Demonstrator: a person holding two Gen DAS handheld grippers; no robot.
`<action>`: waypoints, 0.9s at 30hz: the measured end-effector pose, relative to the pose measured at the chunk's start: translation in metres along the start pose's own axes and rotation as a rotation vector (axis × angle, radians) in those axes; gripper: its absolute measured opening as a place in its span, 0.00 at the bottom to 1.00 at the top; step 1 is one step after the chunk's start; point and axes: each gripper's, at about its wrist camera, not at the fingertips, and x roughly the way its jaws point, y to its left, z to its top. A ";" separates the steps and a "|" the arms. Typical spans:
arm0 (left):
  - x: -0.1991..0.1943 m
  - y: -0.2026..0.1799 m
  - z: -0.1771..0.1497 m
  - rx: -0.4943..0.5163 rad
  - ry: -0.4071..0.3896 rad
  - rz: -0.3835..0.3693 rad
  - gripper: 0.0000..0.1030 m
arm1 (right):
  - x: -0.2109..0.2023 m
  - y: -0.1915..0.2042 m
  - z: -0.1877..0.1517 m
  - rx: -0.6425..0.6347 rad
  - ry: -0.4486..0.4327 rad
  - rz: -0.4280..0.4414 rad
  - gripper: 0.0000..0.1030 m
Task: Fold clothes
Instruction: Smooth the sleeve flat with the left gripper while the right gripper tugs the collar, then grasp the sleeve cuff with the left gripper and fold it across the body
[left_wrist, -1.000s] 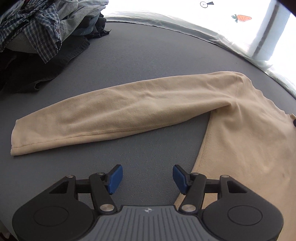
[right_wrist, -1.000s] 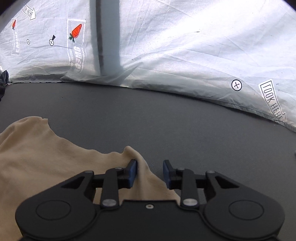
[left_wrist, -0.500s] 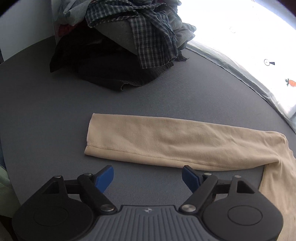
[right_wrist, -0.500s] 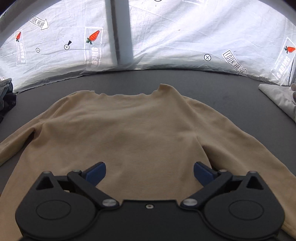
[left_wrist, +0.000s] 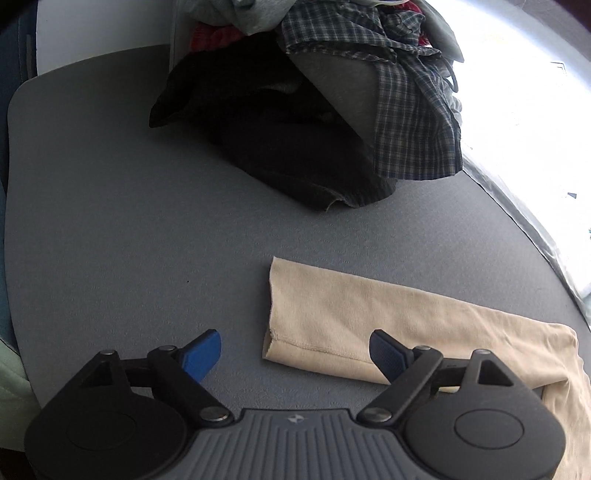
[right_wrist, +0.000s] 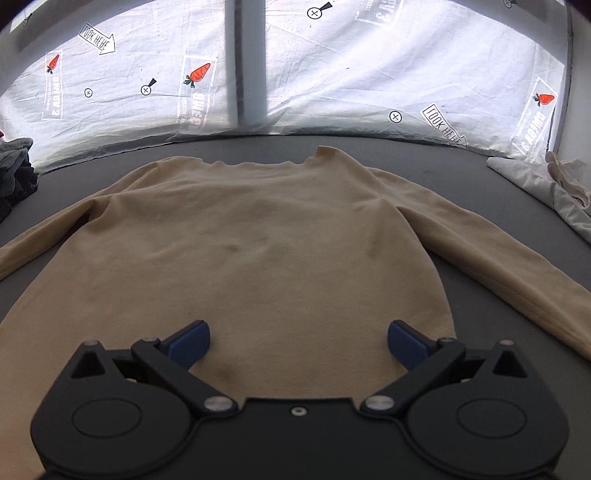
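A beige long-sleeved sweater (right_wrist: 258, 240) lies flat on the dark grey table, neck towards the window, both sleeves spread out. My right gripper (right_wrist: 298, 343) is open and empty, hovering over the sweater's lower body. In the left wrist view the sweater's left sleeve (left_wrist: 369, 325) lies flat, its cuff end pointing left. My left gripper (left_wrist: 295, 350) is open and empty, just above the cuff, which sits between its blue fingertips (left_wrist: 203, 352).
A pile of unfolded clothes (left_wrist: 332, 92), with a plaid shirt and dark garments, sits at the table's far left. A white cloth (right_wrist: 546, 184) lies at the right edge. A plastic sheet with carrot prints (right_wrist: 332, 74) covers the window behind the table (left_wrist: 110, 221).
My left gripper has moved left along the sleeve to its cuff and opened wider. My right gripper has pulled back from the neck to the lower body and opened wide.
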 end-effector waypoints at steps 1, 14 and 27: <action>0.002 0.004 0.002 -0.007 0.000 -0.006 0.86 | 0.000 0.000 0.000 0.000 0.000 0.000 1.00; -0.001 -0.024 -0.010 0.049 0.000 -0.280 0.04 | 0.000 0.001 -0.001 0.000 -0.002 0.001 1.00; -0.074 -0.200 -0.083 0.685 0.087 -0.790 0.45 | 0.002 -0.001 0.002 -0.007 0.013 0.016 1.00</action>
